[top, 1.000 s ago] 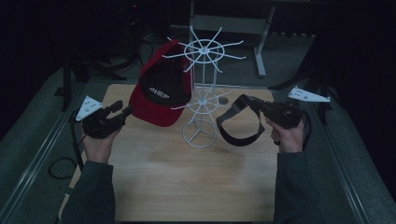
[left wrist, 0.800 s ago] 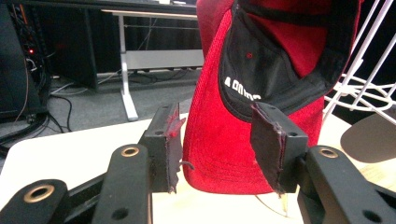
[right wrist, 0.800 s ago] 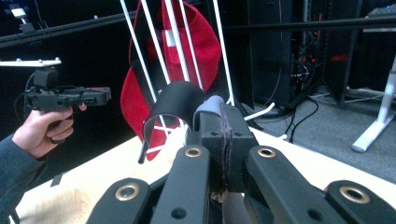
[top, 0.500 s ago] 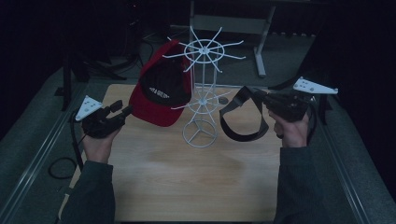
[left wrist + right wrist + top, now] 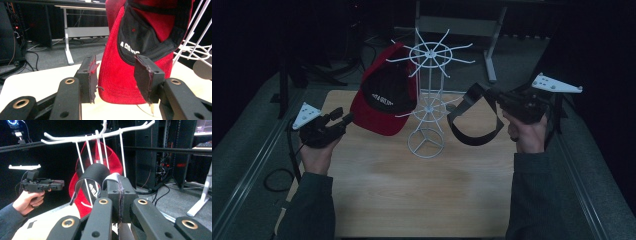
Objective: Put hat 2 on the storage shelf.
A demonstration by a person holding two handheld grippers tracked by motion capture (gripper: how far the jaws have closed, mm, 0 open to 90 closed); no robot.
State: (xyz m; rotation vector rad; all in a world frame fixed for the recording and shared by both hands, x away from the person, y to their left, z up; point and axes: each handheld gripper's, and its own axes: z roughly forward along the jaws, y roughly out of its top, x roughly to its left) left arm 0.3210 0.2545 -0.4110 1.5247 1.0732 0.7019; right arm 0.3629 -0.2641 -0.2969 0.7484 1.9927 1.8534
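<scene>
The red cap already hangs on the white rack, between the left gripper's parted, empty jaws. The right gripper's jaws pinch the black strap, not yet hung.

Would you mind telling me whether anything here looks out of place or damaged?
The pads of the left hand-held gripper look worn: their edges are frayed and torn, with loose shreds hanging off. The red cap hangs tilted on the white rack, which seems normal for a hook. Nothing looks spilled.
</scene>
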